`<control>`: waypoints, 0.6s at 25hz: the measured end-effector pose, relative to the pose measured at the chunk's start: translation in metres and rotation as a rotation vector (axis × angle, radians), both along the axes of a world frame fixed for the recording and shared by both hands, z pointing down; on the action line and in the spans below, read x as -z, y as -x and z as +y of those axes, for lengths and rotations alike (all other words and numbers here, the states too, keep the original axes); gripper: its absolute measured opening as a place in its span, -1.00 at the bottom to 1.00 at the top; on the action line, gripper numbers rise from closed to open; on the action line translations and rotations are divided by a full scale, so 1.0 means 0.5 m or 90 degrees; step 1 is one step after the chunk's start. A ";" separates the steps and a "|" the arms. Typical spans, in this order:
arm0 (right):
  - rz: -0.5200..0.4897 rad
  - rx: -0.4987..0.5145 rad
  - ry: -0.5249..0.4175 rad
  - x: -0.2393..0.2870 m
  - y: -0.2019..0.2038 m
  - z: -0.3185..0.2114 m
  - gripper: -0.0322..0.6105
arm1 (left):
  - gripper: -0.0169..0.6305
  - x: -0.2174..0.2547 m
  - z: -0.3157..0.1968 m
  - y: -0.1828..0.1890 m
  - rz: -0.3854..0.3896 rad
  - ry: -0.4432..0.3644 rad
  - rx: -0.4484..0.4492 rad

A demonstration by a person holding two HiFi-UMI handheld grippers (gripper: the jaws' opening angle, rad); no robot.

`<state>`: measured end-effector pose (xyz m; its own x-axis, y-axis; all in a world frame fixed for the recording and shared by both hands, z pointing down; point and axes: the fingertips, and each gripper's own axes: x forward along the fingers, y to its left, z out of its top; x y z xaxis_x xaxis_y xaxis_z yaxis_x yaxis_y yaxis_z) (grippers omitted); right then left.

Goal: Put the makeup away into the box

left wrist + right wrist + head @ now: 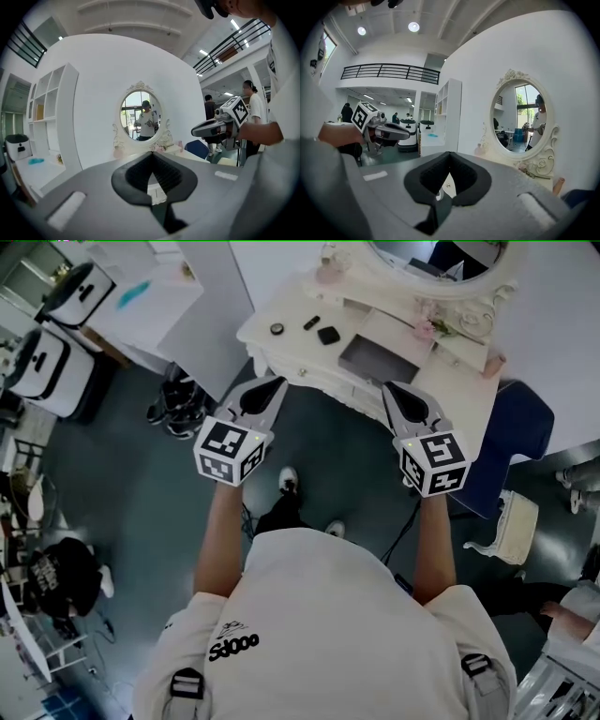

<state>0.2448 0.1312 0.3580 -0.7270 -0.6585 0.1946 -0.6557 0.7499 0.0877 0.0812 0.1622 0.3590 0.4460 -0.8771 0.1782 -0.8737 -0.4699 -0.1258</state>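
A white vanity table stands in front of me in the head view. On it lie a small round compact, a short black stick and a square black case. To their right sits an open grey box. My left gripper hovers just short of the table's front edge, shut and empty. The right gripper is level with it, near the box, also shut and empty. In each gripper view the jaws meet with nothing between them, facing the oval mirror.
Pink jars and flowers stand at the table's back by the mirror. A blue chair sits at the right and a white stool beyond it. Black shoes lie on the floor at the left. Other people stand in the background.
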 end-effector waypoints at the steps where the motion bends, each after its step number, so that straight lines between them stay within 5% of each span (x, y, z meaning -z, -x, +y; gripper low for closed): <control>1: 0.001 -0.001 0.004 -0.004 0.004 -0.011 -0.89 | -0.89 -0.003 -0.011 0.005 0.005 0.003 0.000; 15: 0.057 -0.014 0.011 -0.005 0.211 -0.305 -0.89 | -0.89 -0.020 -0.335 0.214 -0.024 0.001 0.001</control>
